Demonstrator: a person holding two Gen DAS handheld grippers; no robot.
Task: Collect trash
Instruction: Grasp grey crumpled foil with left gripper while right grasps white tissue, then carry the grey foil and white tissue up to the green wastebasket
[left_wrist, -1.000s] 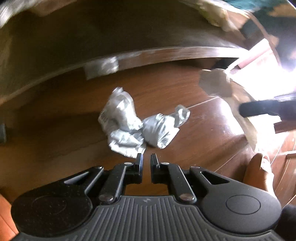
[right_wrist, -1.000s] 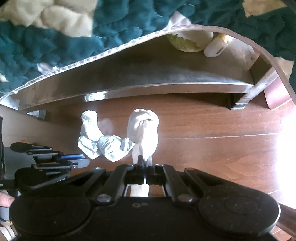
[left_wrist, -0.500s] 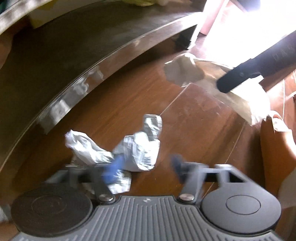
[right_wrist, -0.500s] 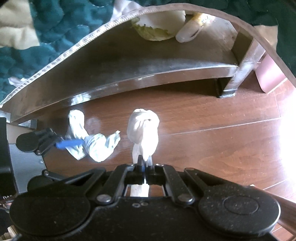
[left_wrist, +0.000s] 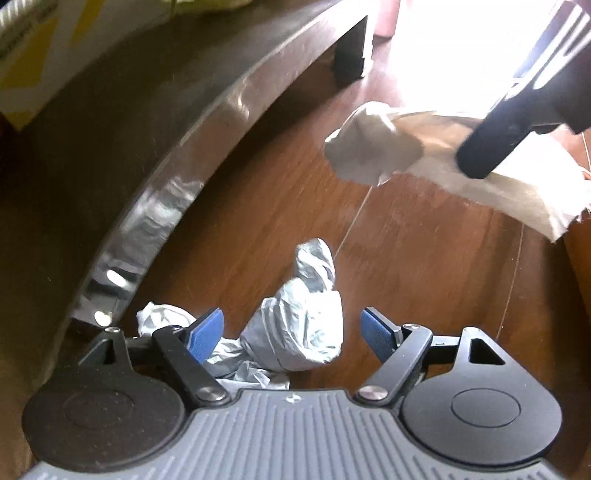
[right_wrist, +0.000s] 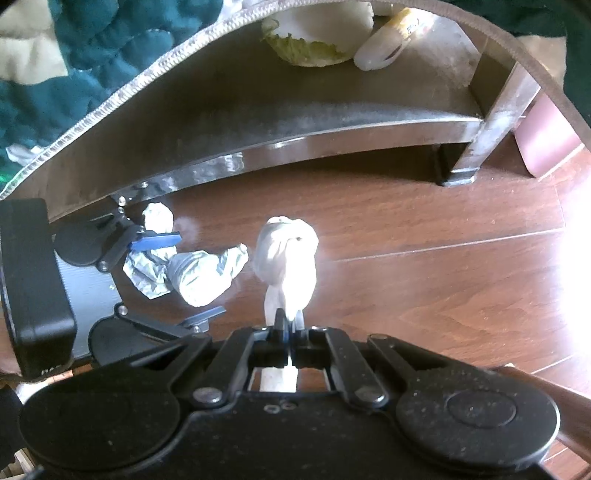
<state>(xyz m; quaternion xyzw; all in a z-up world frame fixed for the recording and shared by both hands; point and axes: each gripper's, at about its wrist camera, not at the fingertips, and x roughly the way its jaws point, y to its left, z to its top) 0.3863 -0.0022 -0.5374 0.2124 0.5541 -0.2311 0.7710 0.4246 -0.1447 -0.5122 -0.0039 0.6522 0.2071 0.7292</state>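
a: left gripper (left_wrist: 291, 328) pointing steeply down at the wooden floor (left_wrist: 424, 258), jaws spread wide, they've just been opening. crumpled silver wrapper (left_wrist: 299, 332) lies on the floor between the blue pads (left_wrist: 205, 332), but neither pad presses on it, not held

b: right one?

a: right gripper (right_wrist: 290, 319) pressed together, pinching the tail of a twisted white paper wad (right_wrist: 286, 258). the wad sticks out past the fingertips, above the floor

b: where's the wrapper relative to that?

a: in the right wrist view the silver wrapper (right_wrist: 192, 269) is just left of the paper wad, close, can't tell if they touch. left gripper (right_wrist: 171, 275) straddles it, one blue pad on each side. one end of the wrapper runs back toward the front edge of the low dark shelf (right_wrist: 295, 122)

b: anything else?

a: lettuce-like scrap (right_wrist: 306, 51) and a clear plastic piece (right_wrist: 384, 51) at the back of the shelf, teal quilted blanket (right_wrist: 92, 66) above. left view also shows the same wad (left_wrist: 373, 147) held by the right gripper (left_wrist: 491, 147), near the upper right
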